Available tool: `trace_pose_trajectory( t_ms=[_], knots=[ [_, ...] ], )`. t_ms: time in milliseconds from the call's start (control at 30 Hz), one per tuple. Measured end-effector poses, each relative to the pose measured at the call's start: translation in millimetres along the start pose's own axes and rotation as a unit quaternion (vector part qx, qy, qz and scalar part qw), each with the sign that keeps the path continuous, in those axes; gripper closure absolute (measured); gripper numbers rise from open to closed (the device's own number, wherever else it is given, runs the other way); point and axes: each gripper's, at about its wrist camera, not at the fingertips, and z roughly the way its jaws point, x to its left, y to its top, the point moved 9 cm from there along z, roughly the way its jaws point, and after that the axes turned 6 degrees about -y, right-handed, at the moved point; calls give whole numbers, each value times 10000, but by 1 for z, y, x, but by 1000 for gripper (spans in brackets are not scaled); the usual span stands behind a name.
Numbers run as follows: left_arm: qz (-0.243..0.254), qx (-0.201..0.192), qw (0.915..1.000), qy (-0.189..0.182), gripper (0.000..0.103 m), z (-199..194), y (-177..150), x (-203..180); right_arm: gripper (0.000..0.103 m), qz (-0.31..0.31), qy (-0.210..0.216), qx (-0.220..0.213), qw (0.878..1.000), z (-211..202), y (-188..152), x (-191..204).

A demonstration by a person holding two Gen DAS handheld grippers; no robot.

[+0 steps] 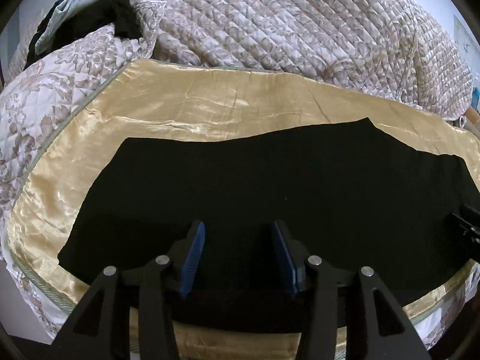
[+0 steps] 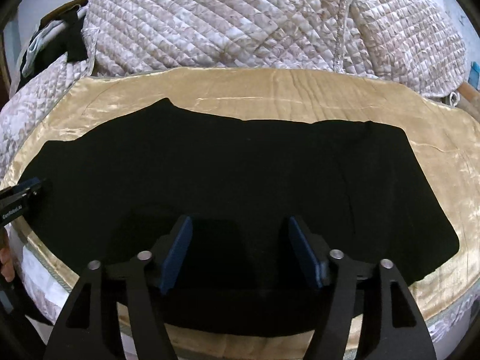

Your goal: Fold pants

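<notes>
Black pants (image 1: 255,186) lie flat and spread sideways on a gold satin cloth (image 1: 210,111). They also show in the right wrist view (image 2: 240,174). My left gripper (image 1: 238,231) is open and empty, its blue pads over the near edge of the pants. My right gripper (image 2: 240,225) is open and empty, also over the near edge of the pants. The right gripper's tip shows at the right edge of the left wrist view (image 1: 466,228). The left gripper shows at the left edge of the right wrist view (image 2: 21,195).
A quilted floral bedspread (image 1: 285,21) is bunched up behind the gold cloth (image 2: 270,90) and also shows in the right wrist view (image 2: 240,18). Dark and pale clothes (image 1: 90,15) are piled at the far left. The bed's near edge runs just below the pants.
</notes>
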Motion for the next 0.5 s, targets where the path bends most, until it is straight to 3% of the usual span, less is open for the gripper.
trace_pose_trajectory(
  t_ms=[200,300,367,500],
  knots=[
    [-213,-65,9997,115,53,-3,0,19,32,30,-122,-69,9999,-4,2,-4],
    [-394,-117,9988,265,53,-5,1,36,32,413,-341,-183,9984,-10,6,-26],
    [-477,-122,9983,317,53,-5,0,44,32,738,-832,-128,9937,-11,3,-51],
    [-492,-123,9979,394,53,-5,1,48,32,1524,-796,77,9851,-8,-3,-81]
  ],
)
